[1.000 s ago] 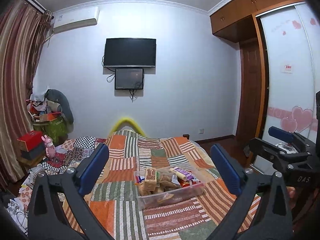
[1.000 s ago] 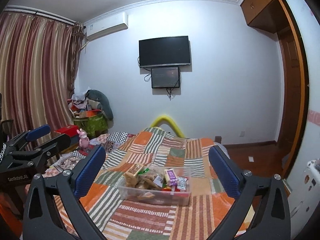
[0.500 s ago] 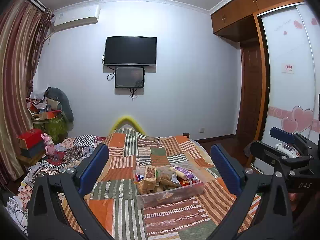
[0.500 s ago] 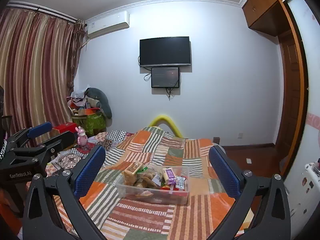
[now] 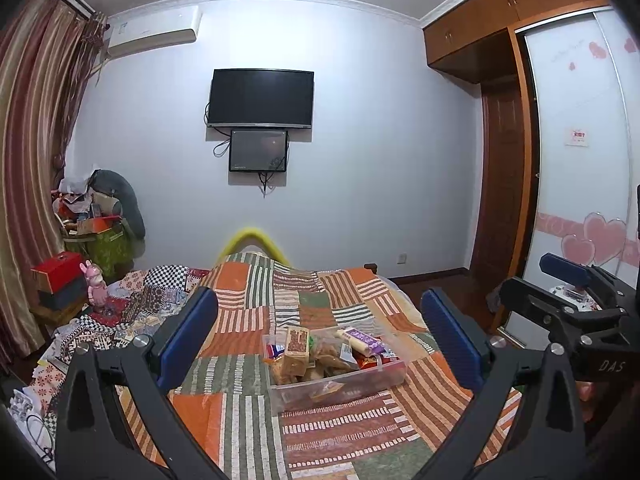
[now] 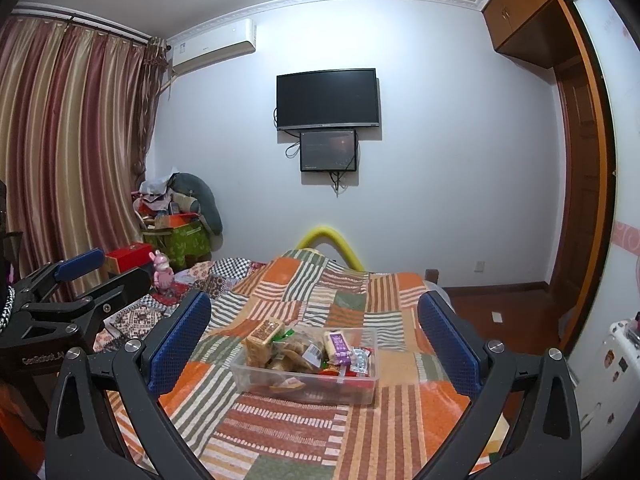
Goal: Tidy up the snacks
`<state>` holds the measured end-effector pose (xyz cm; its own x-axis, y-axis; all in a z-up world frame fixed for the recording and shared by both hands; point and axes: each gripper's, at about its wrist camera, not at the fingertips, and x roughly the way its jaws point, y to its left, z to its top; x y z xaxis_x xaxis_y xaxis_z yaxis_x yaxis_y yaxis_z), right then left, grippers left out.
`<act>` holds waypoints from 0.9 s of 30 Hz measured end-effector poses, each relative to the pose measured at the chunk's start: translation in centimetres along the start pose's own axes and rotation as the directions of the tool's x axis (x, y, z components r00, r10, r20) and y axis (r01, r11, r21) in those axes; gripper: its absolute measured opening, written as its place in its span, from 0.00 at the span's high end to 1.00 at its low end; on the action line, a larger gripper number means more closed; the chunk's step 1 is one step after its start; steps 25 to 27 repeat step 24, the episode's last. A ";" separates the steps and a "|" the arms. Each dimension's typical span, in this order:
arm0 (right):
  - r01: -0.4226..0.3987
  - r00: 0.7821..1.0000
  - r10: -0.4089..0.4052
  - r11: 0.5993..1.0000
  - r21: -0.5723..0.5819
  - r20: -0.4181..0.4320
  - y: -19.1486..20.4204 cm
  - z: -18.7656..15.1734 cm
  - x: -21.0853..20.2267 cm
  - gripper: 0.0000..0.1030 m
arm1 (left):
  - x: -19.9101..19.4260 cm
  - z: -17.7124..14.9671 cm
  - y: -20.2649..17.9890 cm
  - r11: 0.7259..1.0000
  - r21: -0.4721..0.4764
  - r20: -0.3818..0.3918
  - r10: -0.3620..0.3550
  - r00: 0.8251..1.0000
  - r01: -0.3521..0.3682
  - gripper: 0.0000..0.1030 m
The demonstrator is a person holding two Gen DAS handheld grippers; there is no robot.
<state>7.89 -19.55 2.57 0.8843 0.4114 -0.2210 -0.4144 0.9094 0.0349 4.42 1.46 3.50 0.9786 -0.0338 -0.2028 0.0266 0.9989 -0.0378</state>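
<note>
One clear box (image 5: 340,382) heaped with snacks (image 5: 320,350) sits on the bed's striped quilt (image 5: 256,320), well ahead of both grippers with nothing between. The left gripper (image 5: 320,336) and right gripper (image 6: 314,340) each hold their jaws wide apart, empty. Two dark screens (image 6: 327,98) hang on the far wall; a pink toy (image 6: 162,274) stands beside one red box (image 6: 128,256) at the left.

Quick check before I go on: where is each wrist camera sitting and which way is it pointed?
Left wrist: behind the open left gripper, facing across the bed at the snack bin; the right gripper shows at its right edge.
Right wrist: behind the open right gripper, facing the same snack bin; the left gripper shows at its left edge.
Shared: bin, bed, wall TV.
</note>
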 end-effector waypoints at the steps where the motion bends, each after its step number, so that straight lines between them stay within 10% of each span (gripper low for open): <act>1: 0.000 1.000 0.000 1.000 -0.001 0.000 0.0 -0.1 0.0 0.00 | 0.1 0.0 0.0 1.000 -0.001 -0.003 -0.001 1.000 0.001 0.00; 27: 0.005 1.000 -0.005 1.000 0.001 -0.015 -0.1 -0.2 0.2 0.00 | 0.5 -0.4 0.0 0.999 -0.013 -0.031 -0.036 0.999 0.036 0.00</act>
